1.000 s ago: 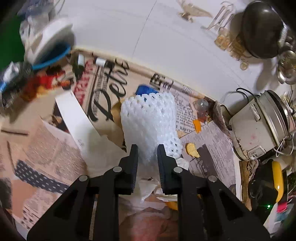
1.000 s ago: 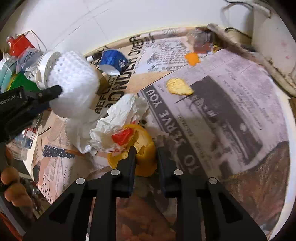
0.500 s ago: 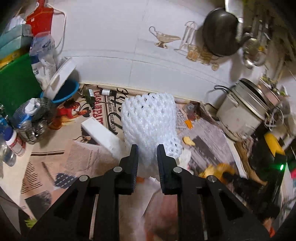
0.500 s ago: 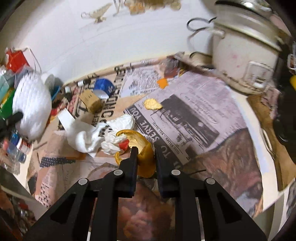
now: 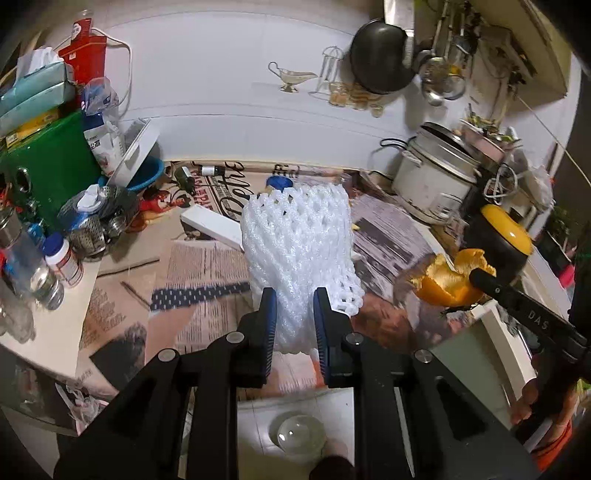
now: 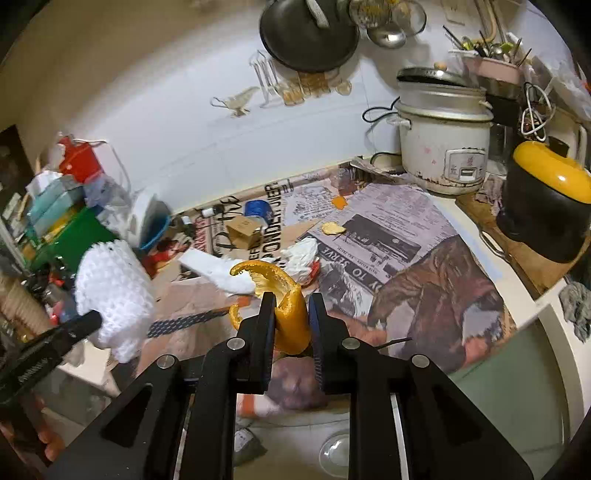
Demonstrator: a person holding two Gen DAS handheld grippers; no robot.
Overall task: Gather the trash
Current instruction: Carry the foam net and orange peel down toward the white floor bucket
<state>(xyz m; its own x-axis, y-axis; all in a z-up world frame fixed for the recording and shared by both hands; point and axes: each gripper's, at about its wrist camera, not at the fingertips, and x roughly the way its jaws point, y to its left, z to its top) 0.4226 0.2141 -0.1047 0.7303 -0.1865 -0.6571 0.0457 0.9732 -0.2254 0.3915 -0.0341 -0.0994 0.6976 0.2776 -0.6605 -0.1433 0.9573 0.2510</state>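
My left gripper is shut on a white foam fruit net and holds it up over the counter's front edge; the net also shows at the left of the right wrist view. My right gripper is shut on an orange peel, also lifted; the peel shows at the right of the left wrist view. On the newspaper-covered counter lie a crumpled white tissue with a red scrap, a small cardboard box, a blue cup, a chip and an orange bit.
A rice cooker and a black-and-yellow appliance stand at the right. A green bin, bottles and a metal colander crowd the left. A pan hangs on the white wall. A white strip lies on the paper.
Both grippers have pulled up and back from the counter, each carrying its piece of trash. More of the kitchen and the counter's front edge are in view now.
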